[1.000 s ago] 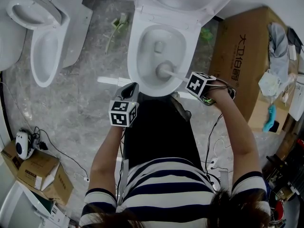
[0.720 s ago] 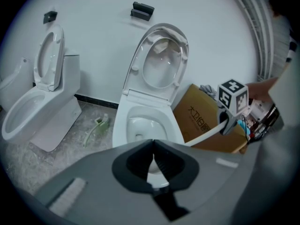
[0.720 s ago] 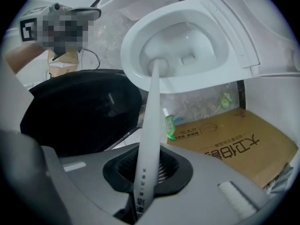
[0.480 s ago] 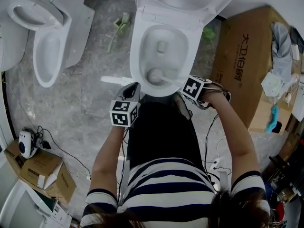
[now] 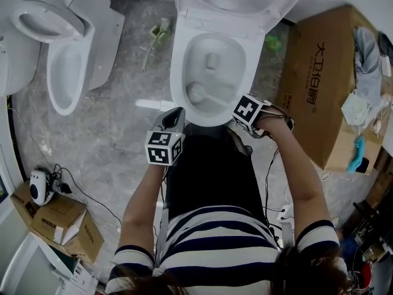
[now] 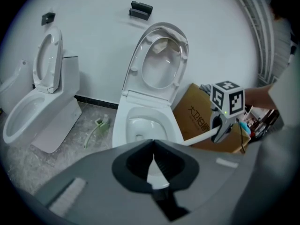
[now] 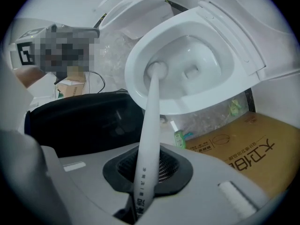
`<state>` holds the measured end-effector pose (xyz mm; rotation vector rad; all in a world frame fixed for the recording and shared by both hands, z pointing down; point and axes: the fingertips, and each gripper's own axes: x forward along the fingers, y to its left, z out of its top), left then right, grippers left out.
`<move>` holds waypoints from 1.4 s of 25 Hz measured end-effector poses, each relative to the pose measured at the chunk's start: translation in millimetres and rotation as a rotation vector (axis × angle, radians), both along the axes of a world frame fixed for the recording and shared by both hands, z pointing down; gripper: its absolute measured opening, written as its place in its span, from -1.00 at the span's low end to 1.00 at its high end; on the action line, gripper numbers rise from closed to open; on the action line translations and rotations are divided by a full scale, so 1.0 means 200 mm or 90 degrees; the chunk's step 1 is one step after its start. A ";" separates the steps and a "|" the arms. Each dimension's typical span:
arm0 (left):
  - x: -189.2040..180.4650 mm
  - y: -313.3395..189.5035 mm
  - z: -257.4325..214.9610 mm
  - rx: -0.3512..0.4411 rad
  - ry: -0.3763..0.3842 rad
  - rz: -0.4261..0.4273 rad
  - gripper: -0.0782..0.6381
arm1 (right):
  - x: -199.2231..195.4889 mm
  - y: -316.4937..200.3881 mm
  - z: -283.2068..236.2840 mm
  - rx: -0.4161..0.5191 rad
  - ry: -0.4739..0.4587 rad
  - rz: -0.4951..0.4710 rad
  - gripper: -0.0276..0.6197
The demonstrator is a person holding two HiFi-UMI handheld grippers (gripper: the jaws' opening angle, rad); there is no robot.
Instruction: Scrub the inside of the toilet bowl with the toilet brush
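Holds toilet brush (image 5: 198, 93) (image 7: 151, 107) by the handle in right gripper (image 5: 235, 107) (image 7: 145, 172), jaws clamped on the white shaft. From that gripper, brush runs toward 10 o'clock in head view. Brush head sits inside toilet bowl (image 5: 177, 72) (image 7: 136, 50), against the 7 o'clock wall. Parks left gripper (image 5: 172, 118) (image 6: 153, 159), jaws pressed together on nothing, just outside the front rim, at 8 o'clock of the right one.

Second toilet (image 5: 64, 66), seat raised, at 10 o'clock. Large printed cardboard box (image 5: 319, 85) at 2 o'clock; small cardboard box (image 5: 61, 217) at 8 o'clock
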<state>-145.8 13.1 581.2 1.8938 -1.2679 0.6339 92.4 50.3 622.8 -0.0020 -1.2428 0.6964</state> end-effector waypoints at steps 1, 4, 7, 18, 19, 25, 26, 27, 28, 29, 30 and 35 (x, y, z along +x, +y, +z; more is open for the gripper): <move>0.00 0.00 0.00 -0.001 -0.001 0.001 -0.78 | -0.01 -0.01 0.01 0.003 -0.003 0.005 -0.82; 0.02 -0.01 0.01 -0.004 -0.002 0.007 -0.78 | -0.03 -0.04 0.03 0.010 -0.012 0.022 -0.82; 0.03 -0.01 0.01 -0.005 -0.006 0.007 -0.78 | -0.04 -0.06 0.06 0.019 -0.020 0.039 -0.82; 0.04 -0.04 0.00 -0.002 -0.012 0.004 -0.78 | -0.11 -0.15 0.13 0.080 -0.046 0.121 -0.82; 0.05 -0.04 -0.01 -0.001 -0.013 0.005 -0.78 | -0.12 -0.16 0.14 0.089 -0.048 0.133 -0.82; 0.02 -0.04 -0.06 0.009 -0.030 -0.002 -0.78 | -0.12 -0.22 0.17 0.145 -0.052 0.226 -0.82; 0.01 -0.04 -0.06 0.010 -0.032 -0.005 -0.78 | -0.12 -0.22 0.16 0.149 -0.053 0.235 -0.82; 0.00 -0.04 -0.07 0.012 -0.032 -0.009 -0.78 | -0.11 -0.22 0.16 0.152 -0.055 0.240 -0.82; 0.00 -0.04 -0.08 0.013 -0.030 -0.013 -0.78 | -0.10 -0.21 0.15 0.153 -0.055 0.243 -0.82; -0.01 -0.04 -0.09 0.014 -0.028 -0.018 -0.78 | -0.09 -0.19 0.14 0.153 -0.054 0.244 -0.82; -0.01 -0.04 -0.10 0.015 -0.026 -0.021 -0.78 | -0.08 -0.18 0.13 0.154 -0.053 0.247 -0.82; 0.02 -0.02 -0.17 0.026 -0.019 -0.022 -0.78 | -0.04 -0.09 0.07 0.156 -0.064 0.280 -0.82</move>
